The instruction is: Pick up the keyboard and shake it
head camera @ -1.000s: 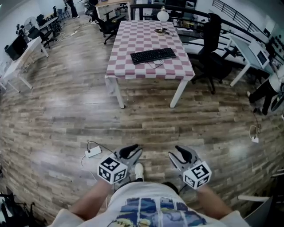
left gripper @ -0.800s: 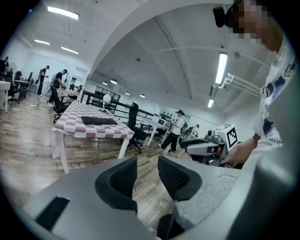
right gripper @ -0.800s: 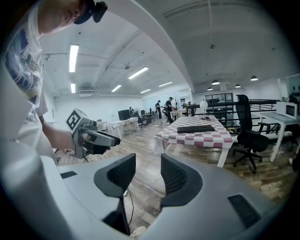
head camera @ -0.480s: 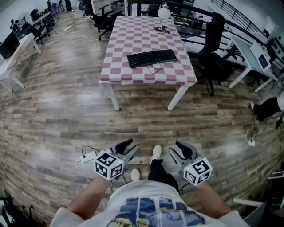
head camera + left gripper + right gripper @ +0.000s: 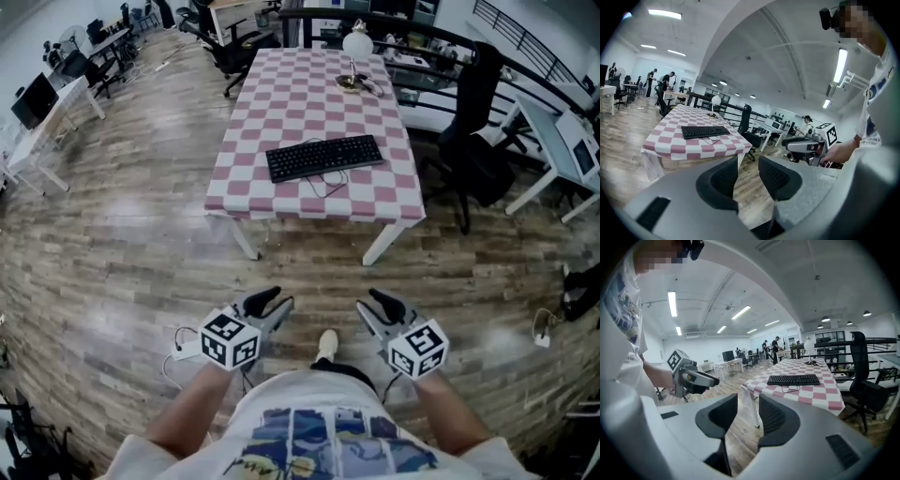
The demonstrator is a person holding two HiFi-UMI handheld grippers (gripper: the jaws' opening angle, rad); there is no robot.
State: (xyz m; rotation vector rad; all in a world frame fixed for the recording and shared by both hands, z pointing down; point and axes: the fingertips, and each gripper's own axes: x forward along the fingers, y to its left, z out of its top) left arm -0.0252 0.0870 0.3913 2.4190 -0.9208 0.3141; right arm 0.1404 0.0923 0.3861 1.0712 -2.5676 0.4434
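Observation:
A black keyboard lies on a table with a pink-and-white checked cloth, its cable looping in front of it. Both grippers are held low over the wooden floor, well short of the table. My left gripper is open, its jaws have just been opening, and nothing is between them. My right gripper is open too, its jaws have just been closing a little, also around nothing. The left gripper view shows the keyboard beyond the jaws. In the right gripper view the keyboard lies ahead of the jaws.
A white globe lamp stands at the table's far end. A black office chair sits right of the table, with white desks beyond. More desks with monitors line the left. A white power strip lies on the floor.
The table and keyboard have come closer and lower in the head view as the person walks toward them. Both grippers travel along in front. The left jaws stand wider than a second ago.

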